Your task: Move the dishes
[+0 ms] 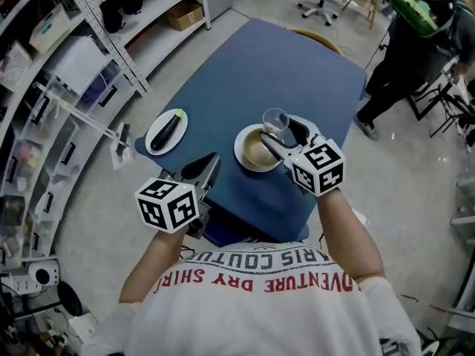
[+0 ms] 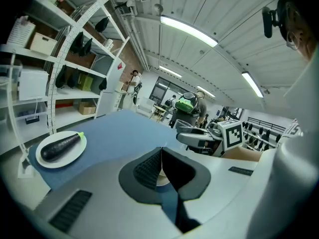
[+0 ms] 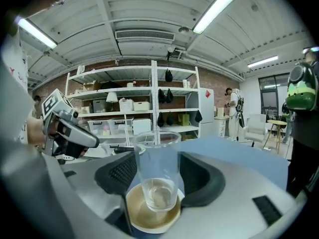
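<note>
Our right hand-held gripper (image 1: 277, 138) is clamped on the upright glass (image 1: 274, 121). Its base is over the bowl (image 1: 249, 156) by the surface's (image 1: 260, 65) near edge, and we cannot tell if they touch. Our left hand-held gripper (image 1: 213, 162), jaws together and empty, is nearer the plate (image 1: 177, 135). That plate lies ahead-left of it at the left edge, and its eggplant (image 1: 168, 128) is angled toward the far right corner.

shirt print, upside down in head view
white shirt (image 1: 261, 304): red letters read "adventure dry shir..", with a darker line "..ris coutu.." beside it nearer the bench; both lines cut off at the ends.
</note>
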